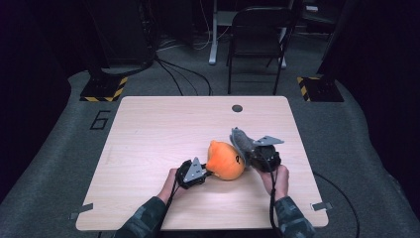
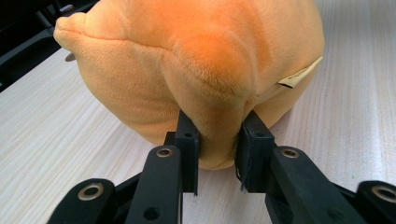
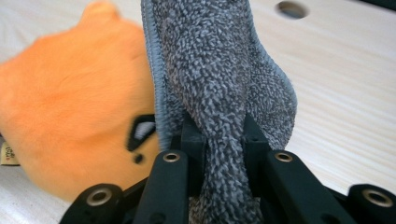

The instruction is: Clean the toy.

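Observation:
A round orange plush toy (image 1: 225, 159) lies on the wooden table (image 1: 163, 129), near its front middle. My left gripper (image 1: 207, 172) comes in from the toy's left, and its jaws pinch a fold of the orange plush (image 2: 196, 60) between the pads; the left gripper (image 2: 217, 144) is shut on it. To the toy's right, my right gripper (image 1: 250, 151) is shut on a grey terry cloth (image 1: 239, 139) that stands up above the jaws. In the right gripper view the cloth (image 3: 219, 70) rises between the jaws of the right gripper (image 3: 224, 140), with the plush (image 3: 70, 121) close on the left.
A round cable hole (image 1: 237, 108) sits in the table's far edge. A dark chair (image 1: 257, 34) stands behind the table. Stand bases with yellow-black stripes (image 1: 104, 89) (image 1: 319, 88) flank the far corners, with cables on the floor between them.

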Tool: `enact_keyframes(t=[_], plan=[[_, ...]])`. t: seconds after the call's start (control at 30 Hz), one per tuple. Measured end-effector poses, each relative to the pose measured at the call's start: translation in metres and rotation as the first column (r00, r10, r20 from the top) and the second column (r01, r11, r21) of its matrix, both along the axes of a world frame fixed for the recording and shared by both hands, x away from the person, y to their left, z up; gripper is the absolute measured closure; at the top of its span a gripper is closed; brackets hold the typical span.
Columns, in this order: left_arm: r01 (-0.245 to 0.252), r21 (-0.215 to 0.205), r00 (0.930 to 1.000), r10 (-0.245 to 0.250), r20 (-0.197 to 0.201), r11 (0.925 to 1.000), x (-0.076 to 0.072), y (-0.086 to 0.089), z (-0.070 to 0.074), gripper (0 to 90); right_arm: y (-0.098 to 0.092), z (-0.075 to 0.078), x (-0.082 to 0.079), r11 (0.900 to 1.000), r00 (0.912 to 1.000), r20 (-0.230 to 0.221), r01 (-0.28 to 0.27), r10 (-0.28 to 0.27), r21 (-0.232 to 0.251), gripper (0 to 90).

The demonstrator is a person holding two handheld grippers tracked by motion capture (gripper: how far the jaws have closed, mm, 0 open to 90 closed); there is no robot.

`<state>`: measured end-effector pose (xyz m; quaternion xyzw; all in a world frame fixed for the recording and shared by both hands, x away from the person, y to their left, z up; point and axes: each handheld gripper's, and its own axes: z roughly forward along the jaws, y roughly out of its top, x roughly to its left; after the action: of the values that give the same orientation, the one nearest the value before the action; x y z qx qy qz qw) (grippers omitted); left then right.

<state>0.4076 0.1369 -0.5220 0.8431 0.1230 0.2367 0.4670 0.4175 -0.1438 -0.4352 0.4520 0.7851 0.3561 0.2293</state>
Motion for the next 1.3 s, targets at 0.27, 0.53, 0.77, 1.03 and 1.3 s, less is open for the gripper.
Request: enact_keyframes(t=[0.27,0.53,0.77,1.03,1.3], plan=[[-0.005,-0.019,0.9999,0.005,-0.014,0.9998,-0.001,0.002,-0.001,75.9,-0.059,-0.005,-0.021,0.995,0.9937,-0.042,0.104,-0.104,0.002,76.9],[0.0,-0.051,0.9999,0.001,0.013,0.9987,-0.002,0.004,-0.001,81.5,-0.075,-0.016,-0.019,0.99,0.9865,-0.077,0.144,-0.144,-0.008,76.7],[0.005,-0.148,0.9998,-0.008,-0.018,0.989,-0.003,0.007,0.009,82.6,-0.076,-0.016,-0.017,0.989,0.9857,-0.075,0.15,-0.151,-0.014,76.7],[-0.023,-0.25,0.9939,-0.005,-0.11,0.968,-0.01,0.011,0.046,82.3,-0.084,-0.014,-0.016,0.985,0.9825,-0.07,0.173,-0.173,-0.001,76.7],[-0.093,-0.277,0.9633,0.016,-0.268,0.9565,-0.016,0.009,0.07,82.1,-0.083,-0.011,-0.016,0.986,0.9839,-0.064,0.168,-0.167,0.004,76.7]])
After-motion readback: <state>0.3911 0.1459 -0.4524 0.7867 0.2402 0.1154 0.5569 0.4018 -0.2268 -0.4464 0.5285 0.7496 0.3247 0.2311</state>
